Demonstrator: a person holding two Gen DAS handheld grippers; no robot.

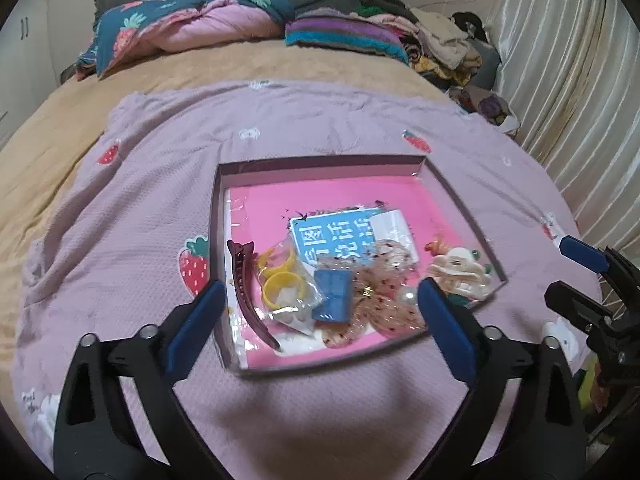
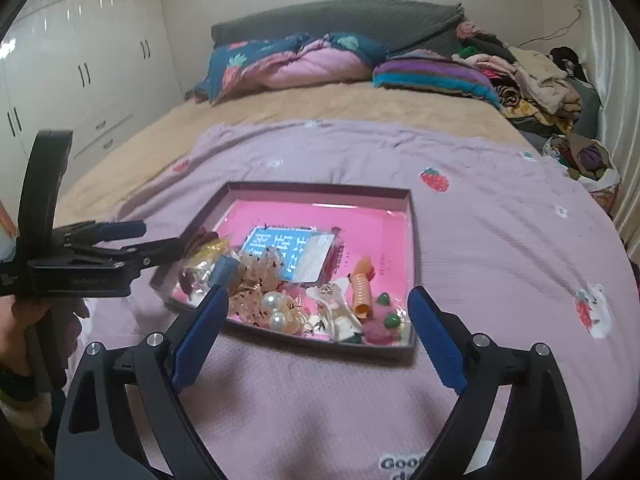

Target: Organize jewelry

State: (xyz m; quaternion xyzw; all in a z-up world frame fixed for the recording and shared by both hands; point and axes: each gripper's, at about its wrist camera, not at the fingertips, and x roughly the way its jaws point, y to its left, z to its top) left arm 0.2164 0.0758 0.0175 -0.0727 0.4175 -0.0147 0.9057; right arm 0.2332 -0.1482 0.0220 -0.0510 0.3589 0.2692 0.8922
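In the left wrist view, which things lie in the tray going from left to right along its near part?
Dark red hair clip → bag of yellow rings → blue block → speckled bow → cream claw clip.

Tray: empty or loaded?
Loaded. The tray holds a maroon clip, blue card, pearls and an orange clip.

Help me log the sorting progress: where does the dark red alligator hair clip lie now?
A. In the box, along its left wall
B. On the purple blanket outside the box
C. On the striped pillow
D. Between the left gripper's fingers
A: in the left wrist view the dark red alligator hair clip lies inside the box by its left wall, beside the yellow rings.
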